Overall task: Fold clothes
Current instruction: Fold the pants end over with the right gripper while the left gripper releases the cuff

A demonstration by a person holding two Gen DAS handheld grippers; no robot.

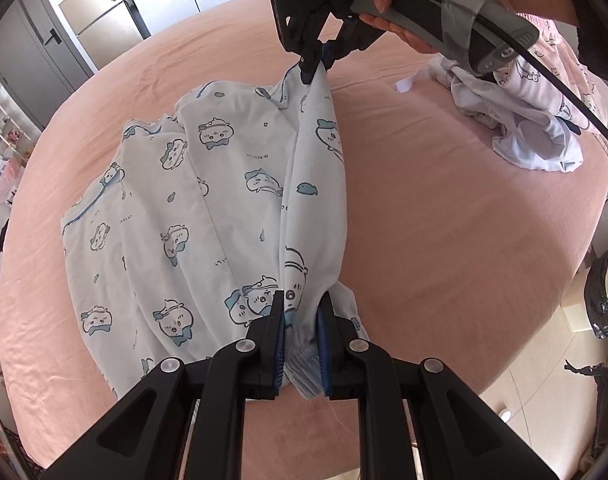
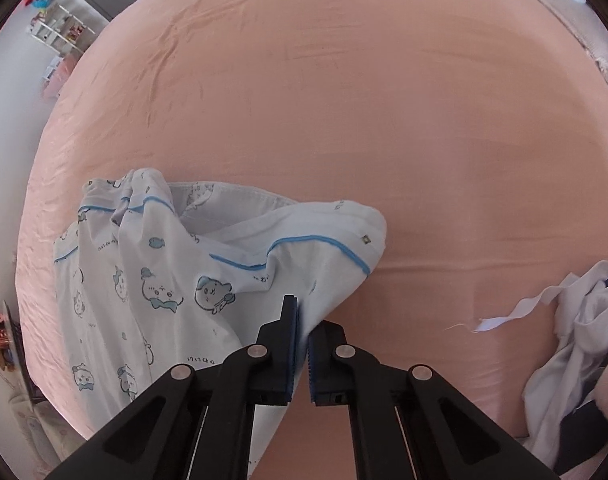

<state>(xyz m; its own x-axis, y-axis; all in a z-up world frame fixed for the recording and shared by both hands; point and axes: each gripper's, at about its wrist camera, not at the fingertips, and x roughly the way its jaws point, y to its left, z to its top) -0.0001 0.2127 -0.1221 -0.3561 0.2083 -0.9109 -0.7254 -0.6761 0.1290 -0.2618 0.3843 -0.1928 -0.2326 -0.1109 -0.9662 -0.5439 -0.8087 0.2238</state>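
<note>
Both grippers are clamped on the printed garment [image 1: 208,208]: the left gripper [image 1: 302,316] on its waistband, the right gripper [image 2: 302,336] on a far edge. Beyond the right gripper lies a clothes pile [image 1: 536,128]. No container shows.

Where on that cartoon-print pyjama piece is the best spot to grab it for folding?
Best at the ends of one edge, from above, since the pyjama garment lies limp on the pink bedsheet. That is how it is held: the left gripper is shut on the ribbed hem, and the right gripper pinches the far edge, leaving the cloth slung between them.
</note>
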